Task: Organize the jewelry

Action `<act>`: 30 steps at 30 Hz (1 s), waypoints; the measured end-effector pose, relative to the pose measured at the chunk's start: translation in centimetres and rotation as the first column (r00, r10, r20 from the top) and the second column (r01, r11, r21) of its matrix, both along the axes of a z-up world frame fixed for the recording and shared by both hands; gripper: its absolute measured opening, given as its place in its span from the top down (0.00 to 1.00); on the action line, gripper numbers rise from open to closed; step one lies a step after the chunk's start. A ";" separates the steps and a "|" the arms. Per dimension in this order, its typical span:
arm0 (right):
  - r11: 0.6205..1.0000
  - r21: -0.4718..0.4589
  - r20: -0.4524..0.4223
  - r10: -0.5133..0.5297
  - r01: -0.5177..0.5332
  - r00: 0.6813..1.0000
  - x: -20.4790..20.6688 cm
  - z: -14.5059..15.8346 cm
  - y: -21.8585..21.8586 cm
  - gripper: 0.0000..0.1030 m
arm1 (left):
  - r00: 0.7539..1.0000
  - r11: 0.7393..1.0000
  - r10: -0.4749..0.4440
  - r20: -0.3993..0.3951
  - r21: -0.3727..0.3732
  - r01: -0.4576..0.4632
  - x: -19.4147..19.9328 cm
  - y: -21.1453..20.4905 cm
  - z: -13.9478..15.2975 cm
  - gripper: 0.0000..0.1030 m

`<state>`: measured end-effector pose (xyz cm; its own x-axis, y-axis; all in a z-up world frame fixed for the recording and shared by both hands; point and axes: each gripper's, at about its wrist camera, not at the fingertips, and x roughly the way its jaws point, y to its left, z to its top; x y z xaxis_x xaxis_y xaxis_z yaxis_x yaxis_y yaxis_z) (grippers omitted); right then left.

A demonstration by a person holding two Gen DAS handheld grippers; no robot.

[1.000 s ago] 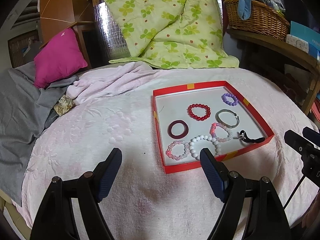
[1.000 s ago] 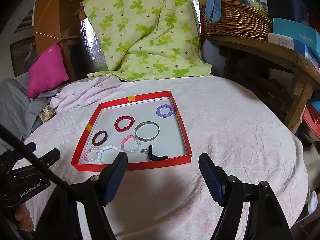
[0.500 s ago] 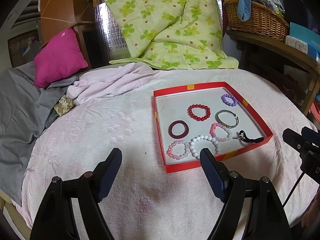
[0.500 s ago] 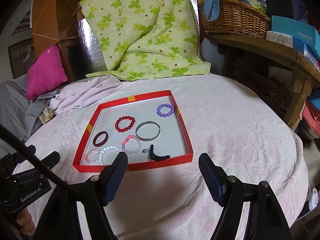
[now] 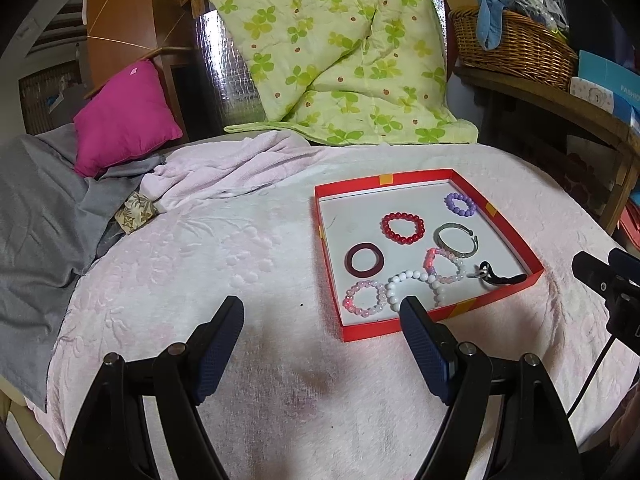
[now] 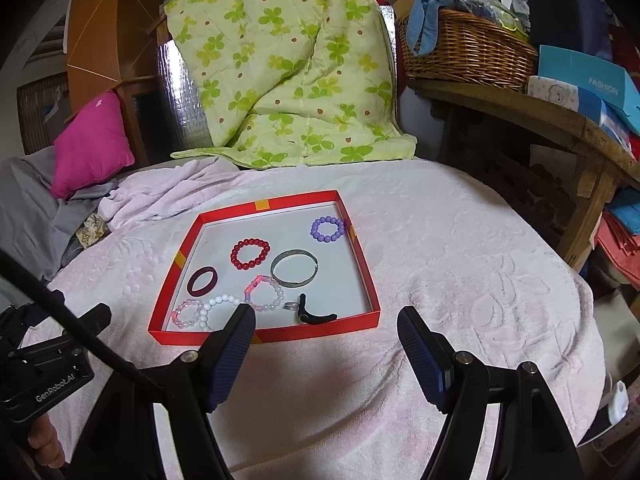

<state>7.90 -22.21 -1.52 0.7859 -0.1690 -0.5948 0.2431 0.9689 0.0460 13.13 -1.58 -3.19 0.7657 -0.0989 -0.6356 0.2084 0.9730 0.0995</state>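
Note:
A shallow red tray (image 5: pixel 348 334) (image 6: pixel 264 334) with a white floor lies on the pink bedspread. In it lie several bracelets: a purple bead one (image 5: pixel 460 204) (image 6: pixel 327 229), a red bead one (image 5: pixel 402 228) (image 6: pixel 249 254), a silver bangle (image 5: pixel 456 239) (image 6: pixel 294 269), a dark maroon ring (image 5: pixel 364 258) (image 6: pixel 202 281), pink and white bead ones (image 5: pixel 362 298) (image 6: pixel 218 308), and a black piece with a small ring (image 5: pixel 500 278) (image 6: pixel 316 316). My left gripper (image 5: pixel 320 344) is open and empty, in front of the tray's near left corner. My right gripper (image 6: pixel 326 350) is open and empty, at the tray's near edge.
A green clover quilt (image 5: pixel 340 60) hangs at the back. A magenta pillow (image 5: pixel 120 116) and grey cloth (image 5: pixel 36 216) lie at the left. A wooden shelf (image 6: pixel 520 108) with a wicker basket (image 6: pixel 468 48) and boxes stands at the right, next to the bed's edge.
Both grippers have drifted slightly; the tray sits a little differently in each view. Nothing was picked up or released, and the jaws stay open.

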 end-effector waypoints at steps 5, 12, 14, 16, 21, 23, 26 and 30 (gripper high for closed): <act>1.000 -0.006 -0.001 0.002 -0.002 1.000 -0.1 0.0 -0.1 0.25 | 1.000 1.000 0.003 0.001 0.005 -0.003 -0.1 -0.1 -0.1 0.22; 1.000 0.001 0.001 0.001 -0.001 1.000 0.0 0.1 -0.3 0.25 | 1.000 1.000 -0.010 -0.003 0.011 0.010 -0.1 -0.4 -0.2 0.22; 1.000 0.005 0.001 -0.001 0.001 1.000 0.0 0.1 -0.4 0.25 | 1.000 1.000 -0.014 -0.005 0.014 0.014 -0.1 -0.6 -0.2 0.22; 1.000 0.007 0.002 -0.002 0.002 1.000 0.0 0.1 -0.5 0.25 | 1.000 1.000 -0.014 -0.008 0.013 0.014 0.0 -0.7 -0.2 0.22; 1.000 0.007 0.001 -0.002 0.002 1.000 0.0 0.1 -0.6 0.25 | 1.000 1.000 -0.016 -0.007 0.016 0.016 0.0 -0.9 -0.2 0.22; 1.000 0.006 0.002 -0.003 0.003 1.000 0.0 0.1 -0.6 0.25 | 1.000 1.000 -0.018 -0.007 0.014 0.018 0.0 -0.9 -0.2 0.22; 1.000 0.007 0.001 -0.005 0.005 1.000 0.0 0.0 -0.8 0.25 | 1.000 1.000 -0.016 -0.006 0.014 0.016 0.0 -0.8 -0.1 0.22; 1.000 0.008 0.000 -0.005 0.005 1.000 -0.1 0.0 -0.8 0.25 | 1.000 1.000 -0.014 -0.007 0.016 0.014 0.0 -0.9 -0.1 0.22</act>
<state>7.78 -23.03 -1.53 0.7852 -0.1685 -0.5959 0.2481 0.9673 0.0533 13.11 -2.48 -3.34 0.7600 -0.0994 -0.6423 0.2223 0.9684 0.1133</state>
